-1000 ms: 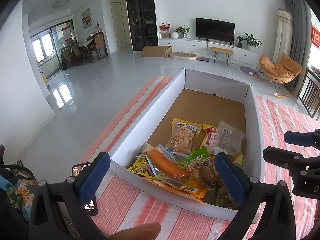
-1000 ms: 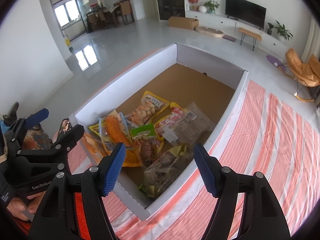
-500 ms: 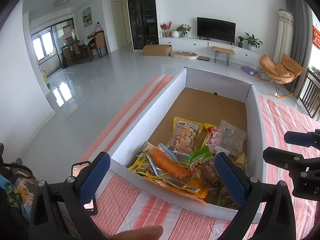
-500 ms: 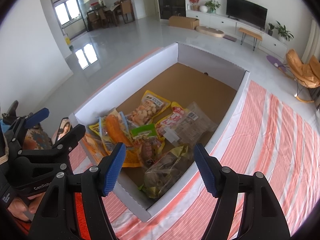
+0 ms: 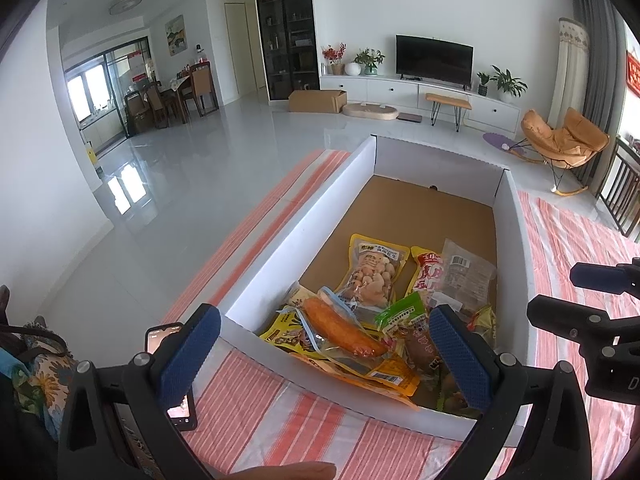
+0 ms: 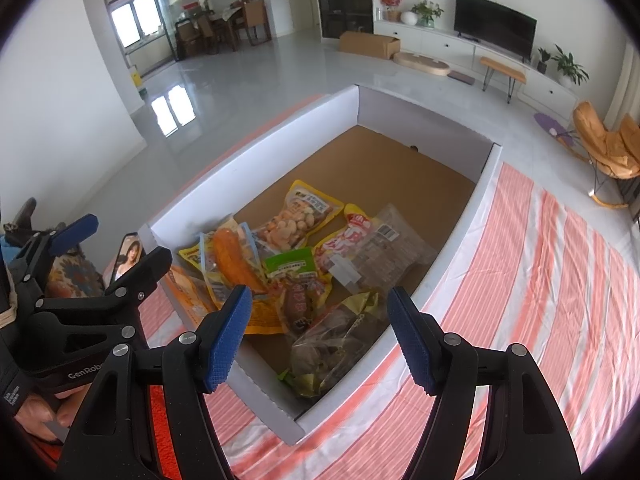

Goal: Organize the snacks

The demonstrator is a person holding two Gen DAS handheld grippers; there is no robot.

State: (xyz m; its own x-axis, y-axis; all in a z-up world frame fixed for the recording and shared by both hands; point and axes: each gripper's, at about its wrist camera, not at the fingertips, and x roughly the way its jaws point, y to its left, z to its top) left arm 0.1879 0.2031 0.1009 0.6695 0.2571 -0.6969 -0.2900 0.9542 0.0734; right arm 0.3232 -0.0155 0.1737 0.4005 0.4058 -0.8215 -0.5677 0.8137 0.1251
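Both the left gripper (image 5: 324, 350) and right gripper (image 6: 320, 334) hover wide and empty above the near end of the white cardboard box (image 6: 256, 172). The snack packets (image 6: 296, 256) lie heaped there, the far half bare. This suits sorting either pending or ended.

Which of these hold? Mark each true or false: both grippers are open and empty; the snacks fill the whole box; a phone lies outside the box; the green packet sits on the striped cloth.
1. Both the left gripper and the right gripper are open and empty. True.
2. The snacks fill the whole box. False: they are piled at the near end; the far floor is bare.
3. A phone lies outside the box. True.
4. The green packet sits on the striped cloth. False: it lies in the box among the other packets.
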